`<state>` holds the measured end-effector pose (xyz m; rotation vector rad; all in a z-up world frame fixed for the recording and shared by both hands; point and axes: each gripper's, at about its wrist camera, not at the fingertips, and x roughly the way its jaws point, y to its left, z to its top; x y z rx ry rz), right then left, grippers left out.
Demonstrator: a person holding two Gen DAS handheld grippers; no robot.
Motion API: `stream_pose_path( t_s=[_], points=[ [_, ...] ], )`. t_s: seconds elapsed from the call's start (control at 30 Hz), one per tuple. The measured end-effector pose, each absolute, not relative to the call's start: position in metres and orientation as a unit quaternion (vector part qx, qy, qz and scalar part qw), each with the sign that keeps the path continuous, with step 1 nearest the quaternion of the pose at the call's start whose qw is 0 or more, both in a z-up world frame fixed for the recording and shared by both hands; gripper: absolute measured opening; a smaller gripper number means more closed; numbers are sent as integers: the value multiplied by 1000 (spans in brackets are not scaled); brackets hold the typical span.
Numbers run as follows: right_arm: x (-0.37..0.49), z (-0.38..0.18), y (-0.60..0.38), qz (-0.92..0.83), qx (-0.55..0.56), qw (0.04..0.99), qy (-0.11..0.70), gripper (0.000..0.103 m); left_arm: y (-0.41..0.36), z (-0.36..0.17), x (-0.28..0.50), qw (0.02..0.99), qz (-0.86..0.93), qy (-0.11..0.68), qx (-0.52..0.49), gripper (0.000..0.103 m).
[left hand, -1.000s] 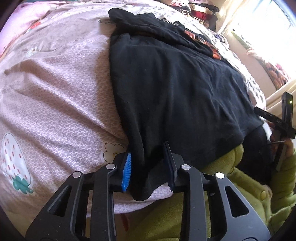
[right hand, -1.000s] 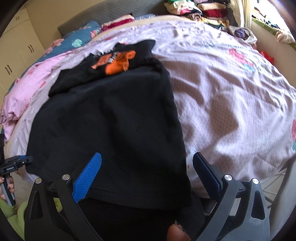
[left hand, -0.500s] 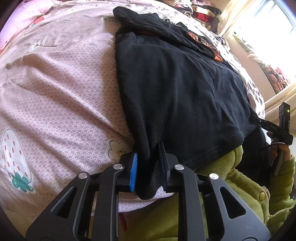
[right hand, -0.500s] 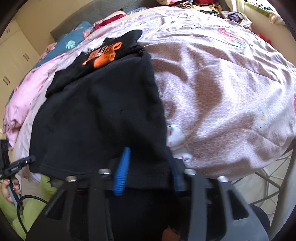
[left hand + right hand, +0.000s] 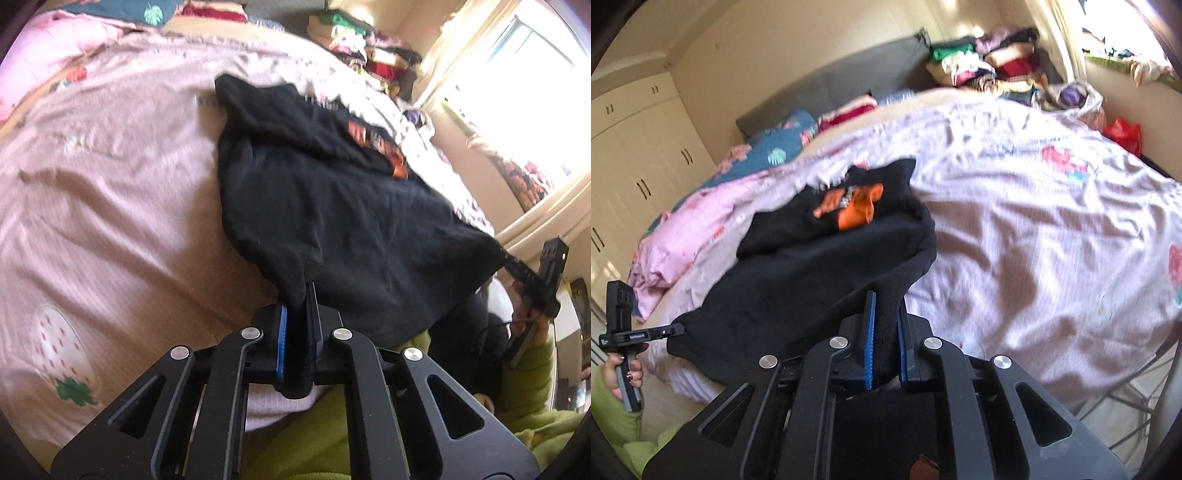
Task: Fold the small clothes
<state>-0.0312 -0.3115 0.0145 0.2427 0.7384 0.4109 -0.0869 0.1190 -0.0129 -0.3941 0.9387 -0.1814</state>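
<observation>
Left wrist view: my left tongs are clamped on the near corner of the black shirt, which lies on the pink bedspread with its near edge raised. Right wrist view: my right tongs pinch the shirt's other near corner; the orange print sits at its far end, and across the hem my left hand grips its handle.
</observation>
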Motion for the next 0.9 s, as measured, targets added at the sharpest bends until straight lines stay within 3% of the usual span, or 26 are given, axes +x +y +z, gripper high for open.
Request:
stream_pose_path(
  t_s=[0.47, 0.9],
  points=[
    [-22, 40, -296, 182, 90, 930, 305, 9, 147, 32, -74, 900, -73, 375, -210, 2],
    [7, 64, -295, 141, 104, 946, 273, 9, 156, 37, -62, 906, -56, 349, -231, 2]
  ],
)
